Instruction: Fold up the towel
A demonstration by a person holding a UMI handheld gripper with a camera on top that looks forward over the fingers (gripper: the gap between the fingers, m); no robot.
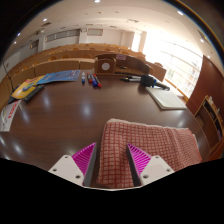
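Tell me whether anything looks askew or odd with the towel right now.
Nothing stands out. The checked towel lies flat on the wooden table, one edge gathered between the claw fingers, which pinch it. No spills or damage visible.

Red-checked towel [145, 148] draped between the fingers, on brown table

Wooden table [70, 115] (blue mat [55, 77] far side).

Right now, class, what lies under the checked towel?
The checked towel rests on the brown table, draping over the tongs and one pink pad. Whatever else is beneath stays covered.
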